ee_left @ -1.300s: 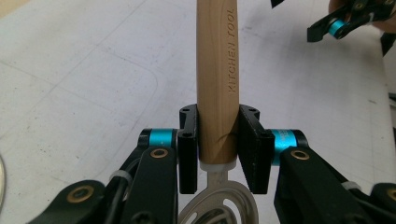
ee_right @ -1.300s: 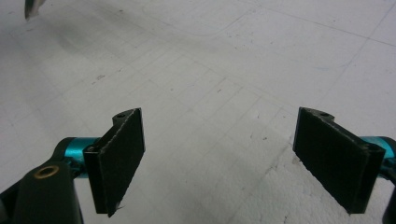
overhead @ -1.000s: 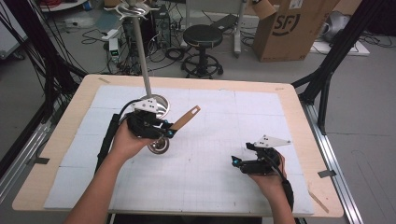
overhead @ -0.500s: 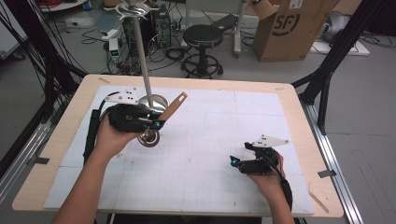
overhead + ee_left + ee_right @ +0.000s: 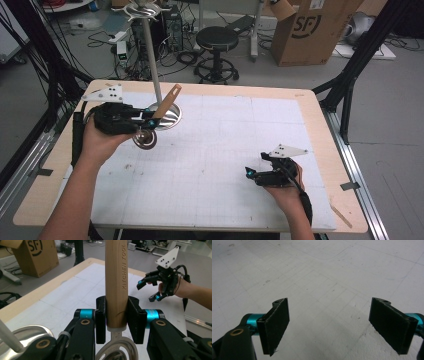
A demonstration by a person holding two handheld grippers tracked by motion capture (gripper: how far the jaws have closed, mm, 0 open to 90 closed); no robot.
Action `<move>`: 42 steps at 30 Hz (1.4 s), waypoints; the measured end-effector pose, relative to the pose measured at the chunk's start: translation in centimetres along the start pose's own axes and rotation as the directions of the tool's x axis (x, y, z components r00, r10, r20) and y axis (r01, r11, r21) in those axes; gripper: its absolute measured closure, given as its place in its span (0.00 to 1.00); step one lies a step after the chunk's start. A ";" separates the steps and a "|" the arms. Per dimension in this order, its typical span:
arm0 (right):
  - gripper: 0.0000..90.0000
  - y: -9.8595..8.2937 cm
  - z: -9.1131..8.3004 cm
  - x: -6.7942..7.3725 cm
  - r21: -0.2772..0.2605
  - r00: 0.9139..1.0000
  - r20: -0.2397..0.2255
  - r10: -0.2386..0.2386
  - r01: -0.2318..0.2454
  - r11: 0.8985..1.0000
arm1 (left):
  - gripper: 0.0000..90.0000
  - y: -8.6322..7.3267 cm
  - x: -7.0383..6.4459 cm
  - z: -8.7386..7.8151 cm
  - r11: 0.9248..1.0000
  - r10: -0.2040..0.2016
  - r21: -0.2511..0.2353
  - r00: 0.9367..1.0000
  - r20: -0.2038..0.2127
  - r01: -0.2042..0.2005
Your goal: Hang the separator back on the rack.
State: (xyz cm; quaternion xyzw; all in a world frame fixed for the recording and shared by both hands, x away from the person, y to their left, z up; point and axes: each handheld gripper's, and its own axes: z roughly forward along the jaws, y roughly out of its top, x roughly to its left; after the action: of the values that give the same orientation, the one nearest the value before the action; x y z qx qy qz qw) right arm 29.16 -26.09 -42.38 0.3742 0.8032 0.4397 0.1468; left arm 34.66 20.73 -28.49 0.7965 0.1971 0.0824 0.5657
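We are holding a kitchen tool with a wooden handle [image 5: 116, 282] and a round metal head [image 5: 144, 139]; it is lifted above the counter [image 5: 310, 107], at its far left side, and its handle is pointing up and away toward the metal stand [image 5: 150, 50]. The fingers [image 5: 136, 320] of our left gripper [image 5: 142, 120] are clenched on the lower end of the handle, just above the metal neck. So the picking up is done, we judge, and what is left is to bring the tool to its place, probably on the stand, whose shiny round base [image 5: 170, 115] is just beside the tool. We cannot tell how it should hang there. Our right gripper [image 5: 252, 172] is waiting well apart, near the right front of the counter, with its fingers [image 5: 275, 325] released and grasping nothing, only the white gridded mat [image 5: 317, 270] lying under them.
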 end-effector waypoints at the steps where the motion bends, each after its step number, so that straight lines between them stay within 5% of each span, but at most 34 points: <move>1: 0.18 0.0 0.0 0.0 0.000 1.000 0.000 -0.001 0.001 1.000 | 0.79 0.0 0.0 -0.2 1.000 0.002 -0.005 1.000 -0.002 -0.002; 22: 0.18 0.0 0.1 0.0 0.002 1.000 -0.002 -0.004 0.004 1.000 | 0.79 1.5 2.2 -4.0 0.995 -0.028 -0.091 1.000 -0.009 0.027; 30: 0.18 0.0 0.1 0.0 0.005 1.000 -0.005 -0.001 0.001 1.000 | 0.79 2.8 3.2 -5.8 0.994 -0.023 -0.112 0.999 -0.047 0.018; 42: 0.18 0.3 -0.1 0.2 -0.006 1.000 -0.007 -0.003 0.003 1.000 | 0.79 4.2 5.0 -6.2 0.992 -0.040 -0.123 0.995 -0.086 0.029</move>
State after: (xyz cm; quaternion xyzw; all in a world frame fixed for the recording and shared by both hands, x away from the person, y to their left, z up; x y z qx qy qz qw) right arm 29.09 -25.91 -42.07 0.3710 0.8029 0.4434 0.1456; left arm 37.92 26.97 -22.86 0.7526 0.2305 0.1196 0.6051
